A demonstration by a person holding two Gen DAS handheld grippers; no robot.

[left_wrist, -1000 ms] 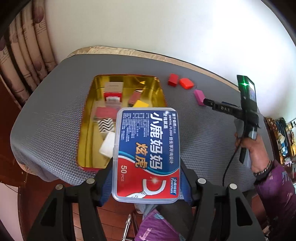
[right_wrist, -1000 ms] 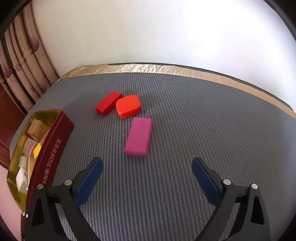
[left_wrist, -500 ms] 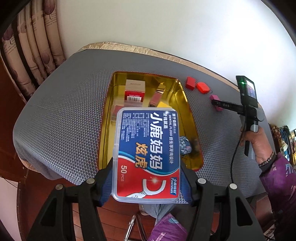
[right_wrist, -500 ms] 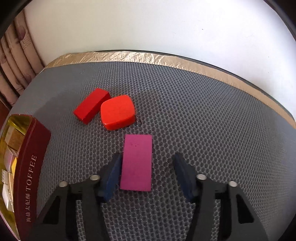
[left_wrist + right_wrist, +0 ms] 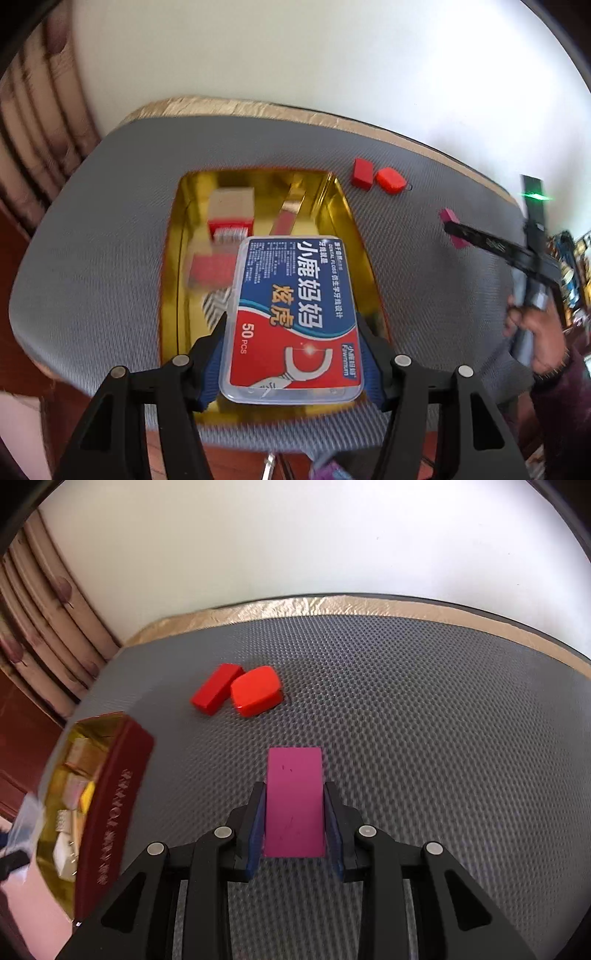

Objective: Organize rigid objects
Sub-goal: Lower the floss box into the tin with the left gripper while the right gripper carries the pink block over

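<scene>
your left wrist view looks over the whole grey dimpled table mat (image 5: 92, 266) and straight down into the gold-lined tin (image 5: 173, 295), with several small boxes lying inside, blurred and partly hidden, so i give no count; the right wrist view sees that tin (image 5: 110, 812) only from the side, showing its dark red outer wall with lettering, which the left view does not show. the left view also catches your right hand (image 5: 535, 332) on its handle, out at the right edge. your left gripper (image 5: 291, 350) is clamped at a middling width on one dental floss box (image 5: 291, 314), a clear rounded plastic case with a blue and red label, held above the near half of the tin. your right gripper (image 5: 295, 823) is narrow and closing, its blue pads against the long sides of one magenta block (image 5: 293, 801), a flat matte rectangle at the mat near the middle of the table; the left view shows only a corner of it (image 5: 452, 229). beyond it lie two glossy red pieces touching each other: one rounded orange-red block (image 5: 256, 696) and one slimmer red block (image 5: 216, 694), both apart from the tin.
</scene>
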